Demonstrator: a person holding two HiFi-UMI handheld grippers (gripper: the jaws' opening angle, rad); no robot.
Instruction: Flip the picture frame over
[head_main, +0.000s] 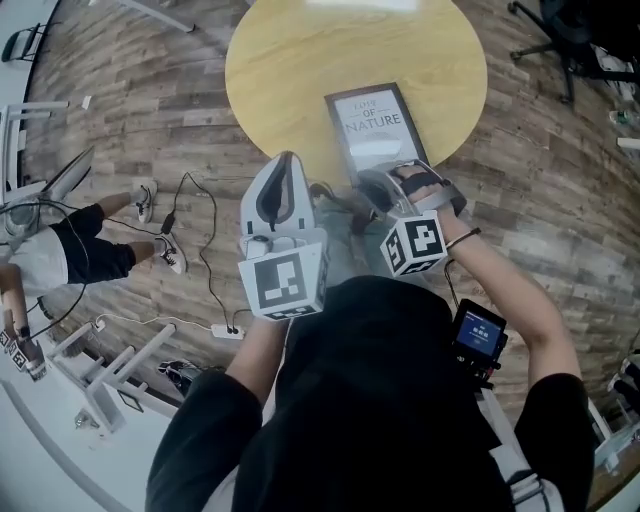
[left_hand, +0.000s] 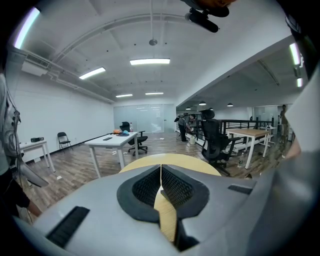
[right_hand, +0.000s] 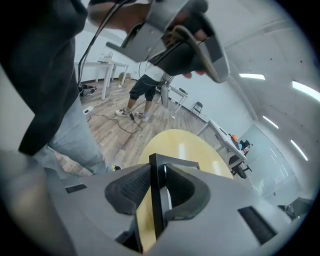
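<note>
Right gripper (head_main: 372, 182): fingers clenched on the near edge of the picture frame (head_main: 368, 125) at the round desk (head_main: 290, 60). Left gripper (head_main: 288, 160): fingers pressed together, empty. A cable (head_main: 205, 262) crosses the floor (head_main: 150, 130) alongside.

Table (head_main: 300, 60) layout
Picture frame (head_main: 372, 125) lies on the table near its front rim; my right gripper (head_main: 368, 188) at the frame's near edge, left gripper (head_main: 285, 160) to its left.

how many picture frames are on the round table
1. The black-rimmed rectangular picture frame is at the near side of the round light wooden table, its near edge clamped between the fingers of the right gripper. The table's near rim is partly hidden.
</note>
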